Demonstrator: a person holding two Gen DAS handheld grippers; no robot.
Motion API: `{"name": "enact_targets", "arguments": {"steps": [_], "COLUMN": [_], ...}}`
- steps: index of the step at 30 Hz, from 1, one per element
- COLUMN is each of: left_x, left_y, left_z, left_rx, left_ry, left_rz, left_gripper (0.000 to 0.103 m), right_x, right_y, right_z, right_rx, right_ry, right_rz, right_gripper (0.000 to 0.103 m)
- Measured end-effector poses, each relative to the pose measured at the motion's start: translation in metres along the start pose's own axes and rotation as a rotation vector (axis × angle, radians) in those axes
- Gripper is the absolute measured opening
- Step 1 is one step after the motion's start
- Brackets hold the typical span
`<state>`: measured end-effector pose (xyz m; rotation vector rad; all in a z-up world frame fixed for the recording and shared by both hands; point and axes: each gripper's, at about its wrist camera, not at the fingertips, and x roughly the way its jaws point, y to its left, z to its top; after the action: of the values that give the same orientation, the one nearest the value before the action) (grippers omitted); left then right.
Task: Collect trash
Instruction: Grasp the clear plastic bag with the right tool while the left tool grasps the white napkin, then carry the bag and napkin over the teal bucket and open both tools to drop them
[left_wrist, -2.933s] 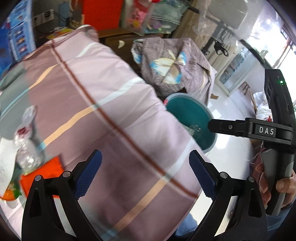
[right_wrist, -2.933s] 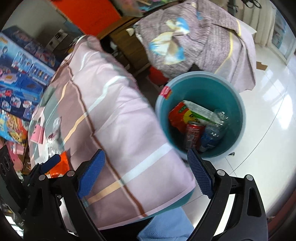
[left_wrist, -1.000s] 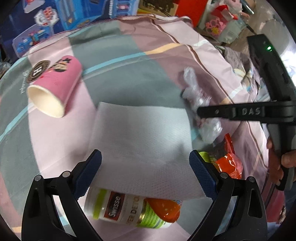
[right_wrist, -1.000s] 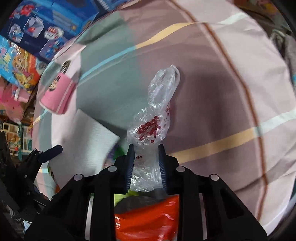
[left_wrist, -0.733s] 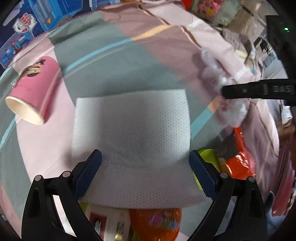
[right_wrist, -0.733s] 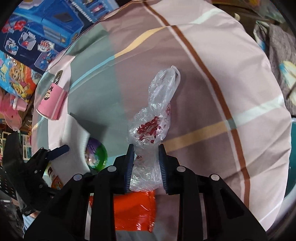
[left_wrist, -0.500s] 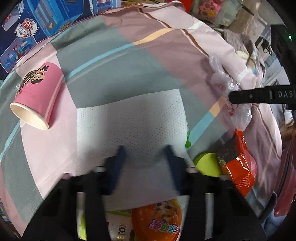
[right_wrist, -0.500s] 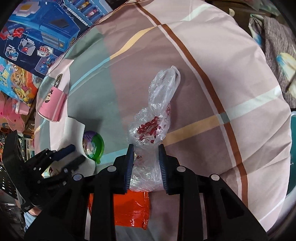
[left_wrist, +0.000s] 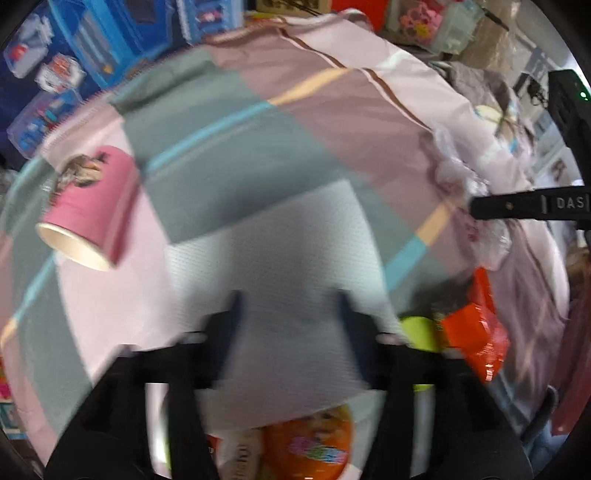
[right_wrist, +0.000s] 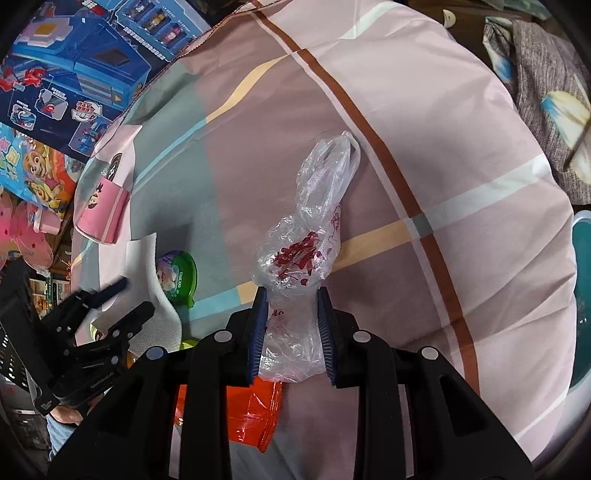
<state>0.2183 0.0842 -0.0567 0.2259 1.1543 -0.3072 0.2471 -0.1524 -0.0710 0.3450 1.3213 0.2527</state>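
- The clear plastic bag is clamped between the fingers of the right gripper at its lower end; the rest of the bag lies forward over the striped cloth.
- The fingers of the left gripper are opening over the white paper towel, which lies between them; no pinch on it can be made out through the blur.
- For a clean pick, the towel should be gathered at its near edge and the fingers closed fully, since a flat thin sheet is likely to slip.
- The bag is best carried low and steady to the teal bin, seen at the right edge, so that the loose end is not snagged.
- The cloth-covered desk also bears a tipped pink paper cup, an orange wrapper and a green lid.
- Toy boxes are stacked beyond the desk, and a grey patterned cloth is draped to the right.
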Motion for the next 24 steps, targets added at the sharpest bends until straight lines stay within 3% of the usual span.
{"name": "enact_targets", "arguments": {"steps": [4,6,8,10,14,17,18,19,20,22,24], "left_x": [0.004,0.011,0.02,0.028,0.032,0.032,0.031,0.03,0.029,0.025,0.021], "left_y": [0.009,0.008,0.005,0.001,-0.006,-0.009,-0.009,-0.008,-0.005,-0.001,0.005], "left_z": [0.0,0.0,0.0,0.001,0.01,0.015,0.017,0.019,0.021,0.023,0.025], "left_rx": [-0.005,0.005,0.013,0.02,0.029,0.05,0.047,0.044,0.035,0.007,-0.043], "left_ry": [0.023,0.046,0.076,0.094,0.079,0.067,0.06,0.052,0.05,0.051,0.057], "left_rz": [0.015,0.011,-0.014,-0.036,-0.058,-0.021,-0.019,-0.017,-0.019,-0.01,-0.021], "left_gripper": [0.085,0.087,0.088,0.096,0.094,0.077,0.067,0.051,0.043,0.009,0.004], "right_x": [0.004,0.006,0.006,0.006,0.007,0.009,0.01,0.01,0.011,0.011,0.01], "right_y": [0.003,0.008,0.012,0.017,0.022,0.018,0.017,0.016,0.014,0.01,0.006], "right_z": [0.004,0.007,0.011,0.015,0.021,0.023,0.023,0.023,0.022,0.02,0.019], "right_rx": [-0.005,-0.011,-0.02,-0.029,-0.044,-0.036,-0.033,-0.029,-0.025,-0.016,-0.007], "right_ry": [0.009,0.006,0.0,-0.007,-0.012,-0.011,-0.009,-0.008,-0.005,-0.003,-0.003], "right_rz": [0.008,0.013,0.015,0.013,0.011,0.016,0.016,0.017,0.019,0.02,0.023], "right_gripper": [0.026,0.026,0.026,0.026,0.026,0.026,0.026,0.026,0.026,0.026,0.026]}}
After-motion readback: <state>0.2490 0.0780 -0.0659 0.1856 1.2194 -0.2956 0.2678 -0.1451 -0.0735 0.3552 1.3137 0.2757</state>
